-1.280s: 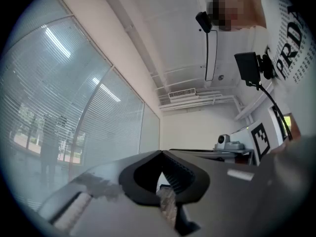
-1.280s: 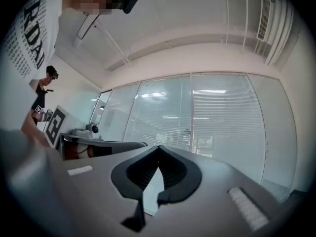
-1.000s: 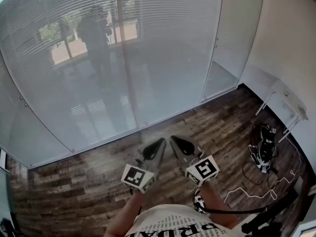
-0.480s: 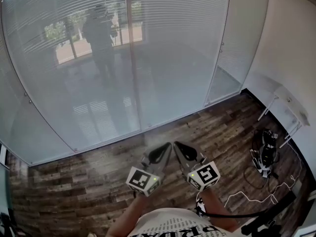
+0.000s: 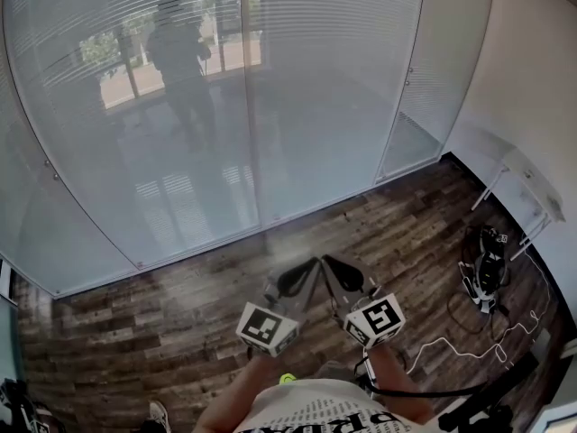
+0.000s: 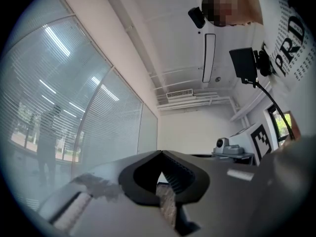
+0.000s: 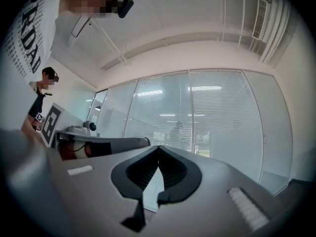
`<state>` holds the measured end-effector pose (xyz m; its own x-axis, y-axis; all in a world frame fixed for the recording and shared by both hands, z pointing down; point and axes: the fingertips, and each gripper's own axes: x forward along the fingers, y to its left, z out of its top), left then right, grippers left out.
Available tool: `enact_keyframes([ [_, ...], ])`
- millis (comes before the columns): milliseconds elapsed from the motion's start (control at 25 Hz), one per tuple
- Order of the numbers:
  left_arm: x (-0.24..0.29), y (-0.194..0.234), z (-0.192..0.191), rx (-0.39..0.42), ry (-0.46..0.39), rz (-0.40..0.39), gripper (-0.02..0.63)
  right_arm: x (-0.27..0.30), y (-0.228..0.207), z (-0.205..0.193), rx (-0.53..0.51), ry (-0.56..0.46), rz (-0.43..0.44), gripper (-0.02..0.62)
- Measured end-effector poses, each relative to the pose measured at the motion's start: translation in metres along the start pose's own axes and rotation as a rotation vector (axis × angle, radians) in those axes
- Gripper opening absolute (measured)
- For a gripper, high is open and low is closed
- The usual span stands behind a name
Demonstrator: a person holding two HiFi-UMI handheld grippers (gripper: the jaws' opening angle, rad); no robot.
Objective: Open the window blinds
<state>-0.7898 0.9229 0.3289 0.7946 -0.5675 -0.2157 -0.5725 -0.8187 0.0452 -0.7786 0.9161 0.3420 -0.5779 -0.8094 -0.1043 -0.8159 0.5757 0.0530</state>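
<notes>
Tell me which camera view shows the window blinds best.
The right gripper view: the window blinds face it nearly head-on, with several panels shown at full height and the slats readable. The head view sees the window blinds steeply from above, tops cut off; the left gripper view catches them only obliquely at its left.

Office, glass partition walls (image 5: 180, 197) with blinds (image 5: 334, 61), wood-plank floor (image 5: 180, 332), ceiling strip light (image 6: 209, 58)

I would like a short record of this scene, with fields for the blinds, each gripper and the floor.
blinds: horizontal slats, lowered across the glass panels, untouched
left gripper: shut, empty, short of the blinds
right gripper: shut, empty, beside the left one, tips close together
floor: dark wood planks
clutter: cables on the floor at the right
</notes>
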Motion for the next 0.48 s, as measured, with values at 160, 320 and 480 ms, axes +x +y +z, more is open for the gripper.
enact_keyframes([
  [160, -0.006, 0.004, -0.008, 0.026, 0.017, -0.009, -0.008, 0.002, 0.005, 0.002, -0.014, 0.01, 0.005, 0.009],
  [320, -0.005, 0.011, -0.002, 0.042, -0.011, 0.011, -0.008, 0.011, 0.005, 0.001, -0.017, 0.014, 0.015, 0.009],
  [480, 0.011, 0.017, -0.004, 0.041, -0.024, 0.038, -0.008, 0.017, -0.013, -0.002, -0.008, 0.009, 0.03, 0.009],
])
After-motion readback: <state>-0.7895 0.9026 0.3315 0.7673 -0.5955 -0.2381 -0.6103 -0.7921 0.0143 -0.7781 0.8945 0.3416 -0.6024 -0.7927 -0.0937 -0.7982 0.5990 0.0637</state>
